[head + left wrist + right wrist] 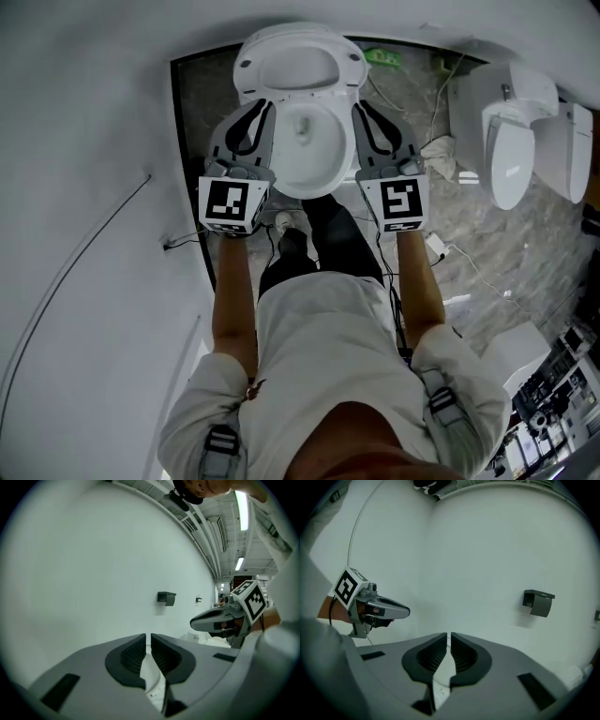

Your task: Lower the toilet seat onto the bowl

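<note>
Both grippers are clenched on nothing. The L gripper (148,643) shows its ribbed pads together with only white porcelain glimpsed below them, and the R gripper (449,642) looks the same.

In the head view they sit side by side, one at each flank of the bowl (330,171), tips aimed away from the person toward the back wall. The toilet seat (298,67) appears to stand raised at the far, hinge end. From this steep overhead angle it reads as a squashed white ring, so seat vs. lid can't be cleanly split.

The relation that matters: the seat lies ahead of both tips and between them, a bit beyond the jaws, not touching either. The toilet's long axis runs straight away from the person, approx. parallel to both grippers, and the hinge line runs across it.

Neither hand is clearly nearer, as both tips sit about level with the bowl's far half. Judged from this, either closed gripper could reach fwd to the seat's upper edge and tip it back toward the person.
</note>
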The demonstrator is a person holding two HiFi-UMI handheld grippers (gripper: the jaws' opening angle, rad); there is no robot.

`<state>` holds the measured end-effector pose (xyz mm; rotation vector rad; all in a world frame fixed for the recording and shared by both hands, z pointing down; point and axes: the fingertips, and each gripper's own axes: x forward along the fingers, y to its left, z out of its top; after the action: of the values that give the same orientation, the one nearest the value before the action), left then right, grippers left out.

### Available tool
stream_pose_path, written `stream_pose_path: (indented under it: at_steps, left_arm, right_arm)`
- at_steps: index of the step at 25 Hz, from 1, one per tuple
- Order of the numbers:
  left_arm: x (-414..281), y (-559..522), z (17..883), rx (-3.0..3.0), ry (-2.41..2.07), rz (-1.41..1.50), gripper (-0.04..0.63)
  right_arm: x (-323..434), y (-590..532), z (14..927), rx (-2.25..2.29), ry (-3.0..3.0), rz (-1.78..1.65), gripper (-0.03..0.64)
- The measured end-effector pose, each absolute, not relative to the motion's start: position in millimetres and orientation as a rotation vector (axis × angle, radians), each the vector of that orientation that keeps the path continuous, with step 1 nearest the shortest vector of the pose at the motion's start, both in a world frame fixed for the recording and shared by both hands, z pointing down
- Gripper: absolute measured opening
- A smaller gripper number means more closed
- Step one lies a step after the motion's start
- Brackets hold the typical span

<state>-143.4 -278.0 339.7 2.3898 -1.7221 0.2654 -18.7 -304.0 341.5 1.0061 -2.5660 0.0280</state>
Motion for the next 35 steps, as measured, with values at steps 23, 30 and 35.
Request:
stream_pose_path:
  at_steps: [23, 30, 35]
  left_arm:
    - [-158.6, -388.6, 432.5, 2.473, -1.680, 0.470, 0.098]
    - [-162.8, -413.0, 458.2, 2.481, -1.643, 0.560, 0.150]
    - [-163.0, -425.7, 473.4, 2.480, -1.614, 0.601, 0.187]
  right_arm:
    - [-58.3, -414.8, 441.9, 0.868, -2.531, -0.046, 0.115]
    - [-67.5, -438.4, 466.5, 0.829, -2.503, -0.086, 0.153]
    - [-71.0, -452.4, 484.7, 0.802, -2.476, -0.103, 0.173]
